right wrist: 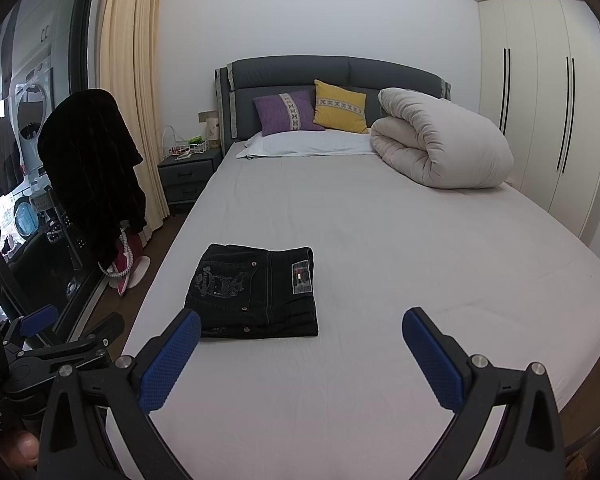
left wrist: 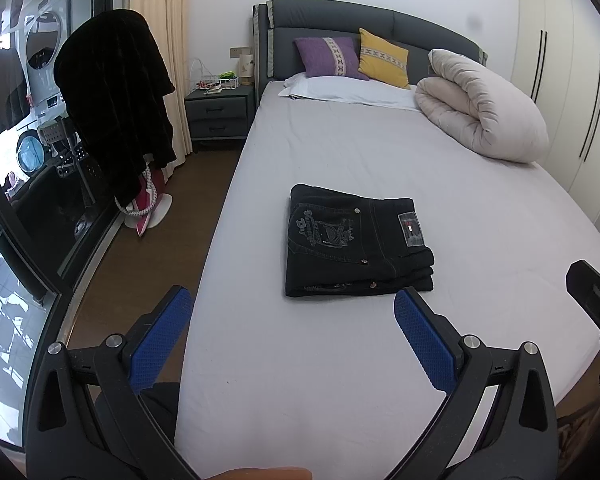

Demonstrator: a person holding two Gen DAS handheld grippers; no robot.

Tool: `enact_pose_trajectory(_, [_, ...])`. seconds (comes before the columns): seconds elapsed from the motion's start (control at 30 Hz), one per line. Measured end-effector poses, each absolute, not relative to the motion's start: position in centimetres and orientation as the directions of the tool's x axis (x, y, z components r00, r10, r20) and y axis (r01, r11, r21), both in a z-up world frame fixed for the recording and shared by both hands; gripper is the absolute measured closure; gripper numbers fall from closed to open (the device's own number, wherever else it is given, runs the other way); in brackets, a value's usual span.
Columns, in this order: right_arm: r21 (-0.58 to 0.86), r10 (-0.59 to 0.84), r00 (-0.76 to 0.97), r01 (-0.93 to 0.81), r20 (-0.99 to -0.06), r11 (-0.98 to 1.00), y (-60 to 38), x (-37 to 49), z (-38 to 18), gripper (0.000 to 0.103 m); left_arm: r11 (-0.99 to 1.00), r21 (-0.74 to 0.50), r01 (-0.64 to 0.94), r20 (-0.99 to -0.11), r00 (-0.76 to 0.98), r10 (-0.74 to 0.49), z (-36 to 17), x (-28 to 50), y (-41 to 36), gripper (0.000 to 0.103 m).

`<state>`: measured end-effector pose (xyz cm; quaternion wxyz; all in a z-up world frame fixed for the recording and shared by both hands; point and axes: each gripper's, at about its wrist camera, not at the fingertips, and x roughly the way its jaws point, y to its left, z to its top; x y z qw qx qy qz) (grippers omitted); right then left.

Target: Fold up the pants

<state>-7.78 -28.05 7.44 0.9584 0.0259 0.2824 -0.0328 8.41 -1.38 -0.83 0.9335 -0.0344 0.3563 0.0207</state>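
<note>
Left wrist view looks along the bed, where the pants lie folded into a compact dark stack near the foot end, closer to the bed's left edge than its right. The left gripper hangs above the foot of the bed with its blue fingers spread wide and nothing between them; the pants sit just beyond them, apart from both pads. In the right wrist view the right gripper is likewise spread and empty, with the pants just ahead of its left finger, not touching. At the head end a rolled duvet rests by the right edge, beside a purple cushion and a yellow cushion. A nightstand stands off the bed's left corner.
</note>
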Motion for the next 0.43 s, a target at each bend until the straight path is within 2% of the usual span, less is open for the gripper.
enact_pose_trajectory(0.43, [0.036, -0.043, 0.832, 0.075, -0.554, 0.996, -28.25, -8.54, 6.43, 0.0, 0.997, -0.057, -0.06, -0.671, 0.741, 0.007, -1.64, 8.36, -1.19, 0.0])
